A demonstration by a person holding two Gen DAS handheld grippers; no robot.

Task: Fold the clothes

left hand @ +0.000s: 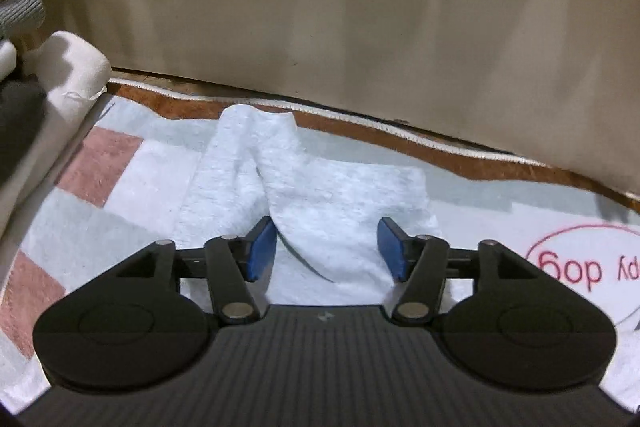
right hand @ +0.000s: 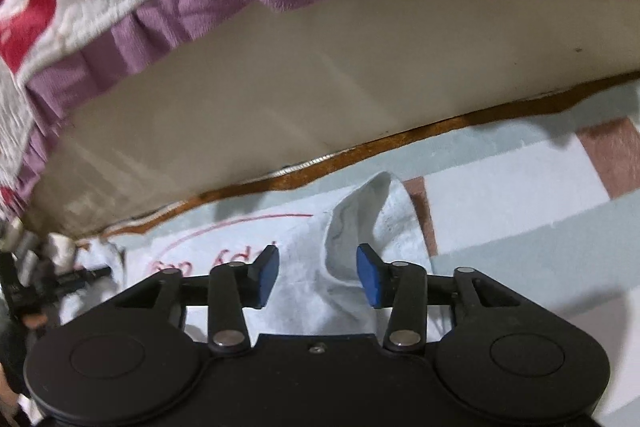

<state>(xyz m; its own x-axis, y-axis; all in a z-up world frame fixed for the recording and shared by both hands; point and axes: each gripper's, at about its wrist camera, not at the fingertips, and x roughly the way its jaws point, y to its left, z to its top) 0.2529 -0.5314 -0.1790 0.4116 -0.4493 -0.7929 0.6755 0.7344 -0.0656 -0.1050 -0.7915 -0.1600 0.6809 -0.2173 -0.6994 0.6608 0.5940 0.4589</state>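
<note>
Below left gripper [left hand: 327, 247], white garment [left hand: 320, 187] sleeve, unpinched

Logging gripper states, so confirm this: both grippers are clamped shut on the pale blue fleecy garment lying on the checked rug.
Not clamped. Both wrist views show the blue pads standing apart: the left gripper and right gripper are open over the pale blue fleecy garment, which does lie on the checked rug.

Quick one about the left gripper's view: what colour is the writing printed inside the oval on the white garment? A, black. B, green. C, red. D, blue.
C: the lettering and the oval outline around it on the white garment are both red, seen upside down at the right edge.
</note>
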